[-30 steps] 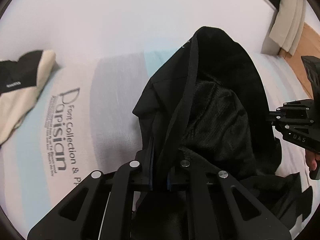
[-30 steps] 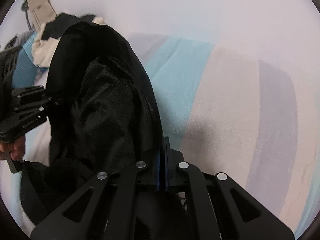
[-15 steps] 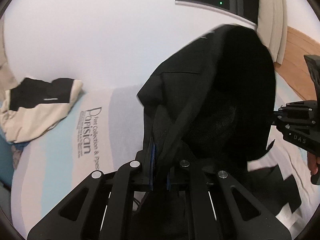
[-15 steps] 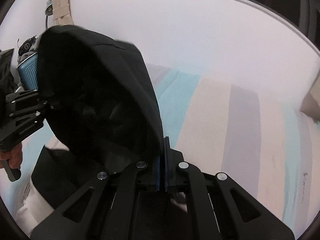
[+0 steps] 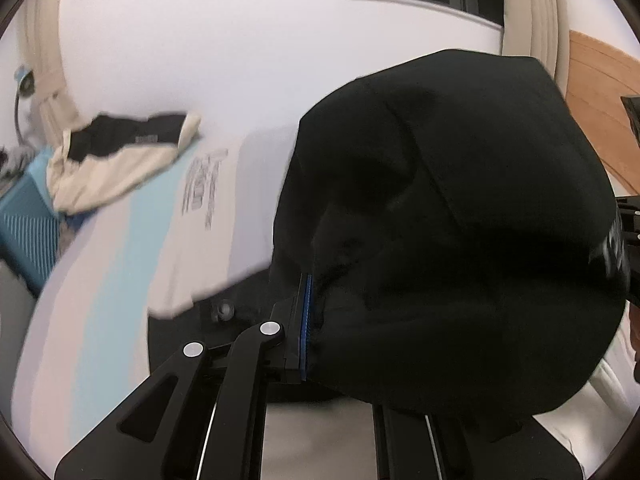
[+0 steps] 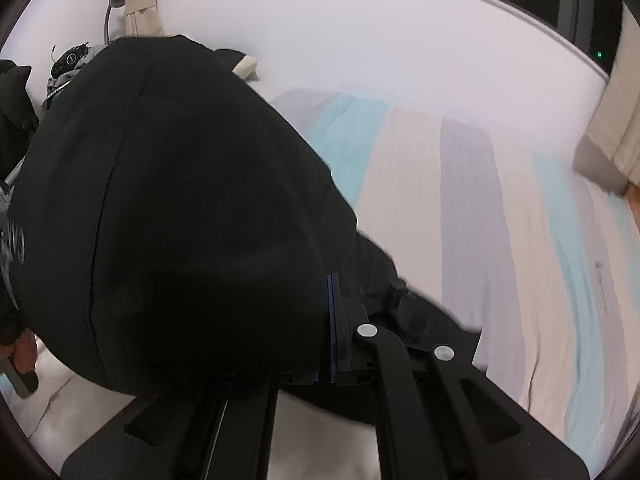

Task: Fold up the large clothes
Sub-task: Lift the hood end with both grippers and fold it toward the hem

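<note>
Across the middle of both wrist views, the black garment [image 5: 460, 220] is held billowing above the striped bed [image 6: 460, 200], pinched at each end by left gripper [image 5: 310, 320] and right gripper [image 6: 330, 328], equally near.

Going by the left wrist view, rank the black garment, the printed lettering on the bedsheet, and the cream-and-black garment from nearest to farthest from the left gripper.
1. black garment: clamped in the left gripper, draped over its right side.
2. printed lettering: on the striped bedsheet, ahead and left.
3. cream-and-black garment: far left, at the bed's far edge.
</note>
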A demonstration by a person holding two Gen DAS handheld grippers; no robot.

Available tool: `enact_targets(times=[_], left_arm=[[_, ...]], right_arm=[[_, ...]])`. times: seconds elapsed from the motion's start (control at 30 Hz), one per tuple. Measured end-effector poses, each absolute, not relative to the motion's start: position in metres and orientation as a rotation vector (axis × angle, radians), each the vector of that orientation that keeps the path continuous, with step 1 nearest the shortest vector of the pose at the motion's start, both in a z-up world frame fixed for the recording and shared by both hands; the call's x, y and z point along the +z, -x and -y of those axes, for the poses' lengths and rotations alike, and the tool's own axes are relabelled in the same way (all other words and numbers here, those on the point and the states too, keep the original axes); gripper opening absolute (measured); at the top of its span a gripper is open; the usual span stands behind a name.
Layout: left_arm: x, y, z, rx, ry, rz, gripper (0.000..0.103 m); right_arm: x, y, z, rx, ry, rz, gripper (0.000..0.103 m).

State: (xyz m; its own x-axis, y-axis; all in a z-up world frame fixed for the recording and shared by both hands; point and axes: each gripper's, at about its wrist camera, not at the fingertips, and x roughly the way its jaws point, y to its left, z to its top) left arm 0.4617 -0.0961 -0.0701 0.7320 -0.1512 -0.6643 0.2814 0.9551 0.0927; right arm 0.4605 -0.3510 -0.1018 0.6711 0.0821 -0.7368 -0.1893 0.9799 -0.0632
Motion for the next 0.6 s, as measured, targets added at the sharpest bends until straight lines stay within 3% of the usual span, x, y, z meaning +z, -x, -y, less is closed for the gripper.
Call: enact_targets(times=[0.6], left_arm=[[-0.144,-0.401,0.087,-0.247,-0.247,-0.837,0.011]], right_arm=[[-0.172,-0.401,0.336,0.145,0.257,-0.933,0.003]])
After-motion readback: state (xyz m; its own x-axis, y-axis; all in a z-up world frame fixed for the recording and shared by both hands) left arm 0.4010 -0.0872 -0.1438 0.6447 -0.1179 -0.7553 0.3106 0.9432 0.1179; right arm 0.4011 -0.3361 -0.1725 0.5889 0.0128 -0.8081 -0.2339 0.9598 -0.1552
